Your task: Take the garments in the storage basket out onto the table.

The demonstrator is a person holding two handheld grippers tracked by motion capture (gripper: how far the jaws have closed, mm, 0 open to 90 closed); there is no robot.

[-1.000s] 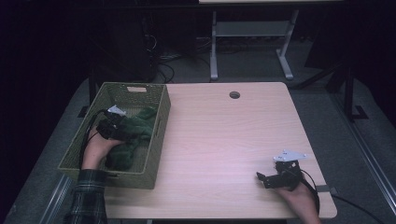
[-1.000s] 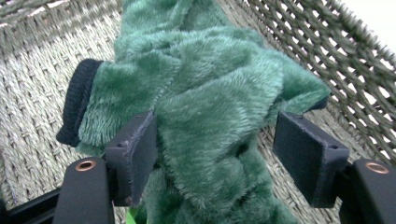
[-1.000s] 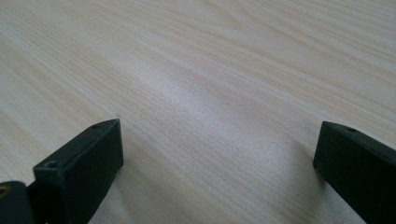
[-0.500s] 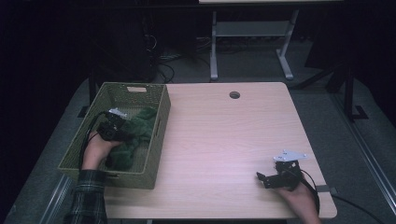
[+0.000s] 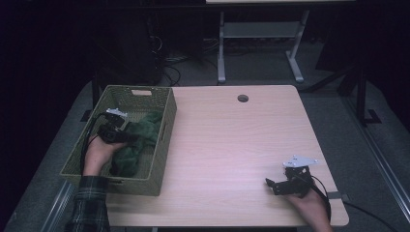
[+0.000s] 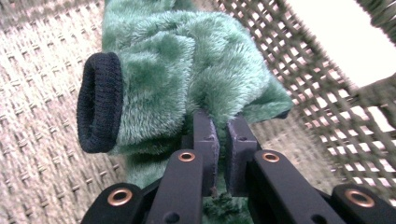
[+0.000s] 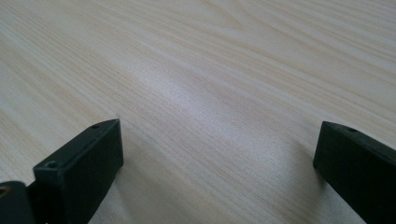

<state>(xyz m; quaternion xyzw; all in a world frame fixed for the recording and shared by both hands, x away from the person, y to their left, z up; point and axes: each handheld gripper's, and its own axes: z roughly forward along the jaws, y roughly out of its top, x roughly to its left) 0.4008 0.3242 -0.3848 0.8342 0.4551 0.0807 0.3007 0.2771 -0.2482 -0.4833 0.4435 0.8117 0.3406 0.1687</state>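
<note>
Table (image 5: 227,145): pale wood, bare at centre.
Basket (image 5: 162,145): woven, at the left edge.
Green fleece garment (image 6: 187,70): inside the basket; black cuff (image 6: 99,109) exposed.
Left gripper (image 6: 223,135): jaws have just been closing, now pinching a fleece fold (lift straight up, clear of the wall).
Right gripper (image 5: 278,185): jaws apart, near the front right corner.

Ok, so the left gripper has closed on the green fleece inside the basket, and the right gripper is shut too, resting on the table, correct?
Not quite. The right gripper is open: the right gripper view shows its jaws standing wide apart over the bare table. The rest holds: the left gripper has just been closing and pinches the green fleece inside the basket.
</note>
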